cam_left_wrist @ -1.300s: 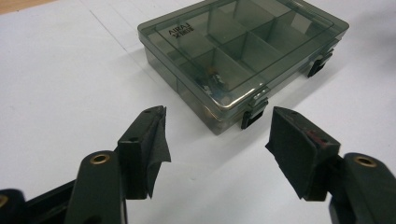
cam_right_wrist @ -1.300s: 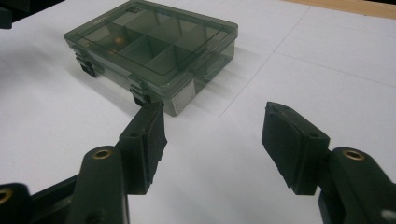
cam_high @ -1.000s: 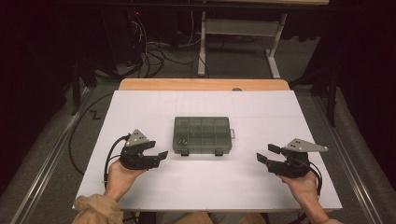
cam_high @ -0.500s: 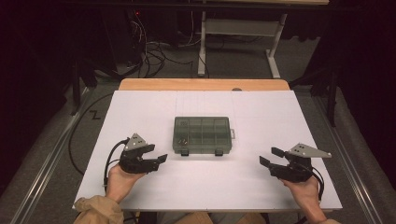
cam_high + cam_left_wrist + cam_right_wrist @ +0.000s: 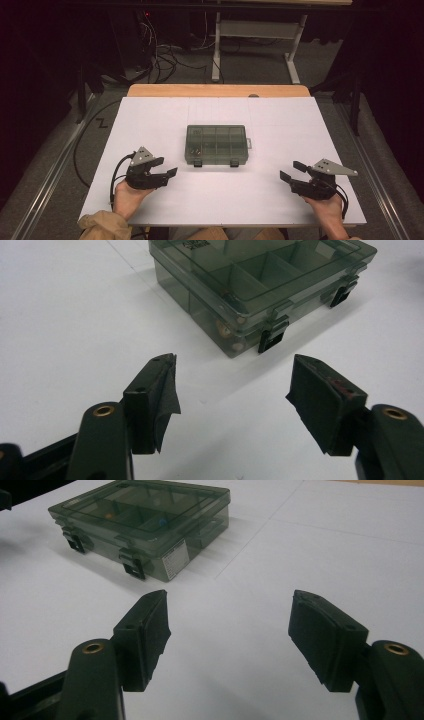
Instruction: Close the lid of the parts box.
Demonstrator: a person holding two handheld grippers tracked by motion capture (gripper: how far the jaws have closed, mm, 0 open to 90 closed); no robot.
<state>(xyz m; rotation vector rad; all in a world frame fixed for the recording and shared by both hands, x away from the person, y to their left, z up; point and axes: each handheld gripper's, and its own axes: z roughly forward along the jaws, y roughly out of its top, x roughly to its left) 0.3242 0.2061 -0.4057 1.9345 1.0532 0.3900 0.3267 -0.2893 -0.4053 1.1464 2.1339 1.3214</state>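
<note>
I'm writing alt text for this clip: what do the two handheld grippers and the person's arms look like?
Each is a black handheld tool: left gripper, right gripper. Each claw has two blocky black jaws with brass-coloured rivets, a grey three-cornered plate on top and a black cable trailing behind. A tan sleeve covers the left forearm.

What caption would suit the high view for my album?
Two hand-held tools, left and right, both open, flank a closed compartment box on a white table.

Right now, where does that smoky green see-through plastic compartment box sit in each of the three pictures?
High view: the smoky green see-through plastic compartment box lies mid-table, between and beyond both grippers.
Left gripper view: top centre-right, its corner nearest the jaws.
Right gripper view: upper left.
Shared landmark: the two black latches on its front edge, seen in all three views.
</note>
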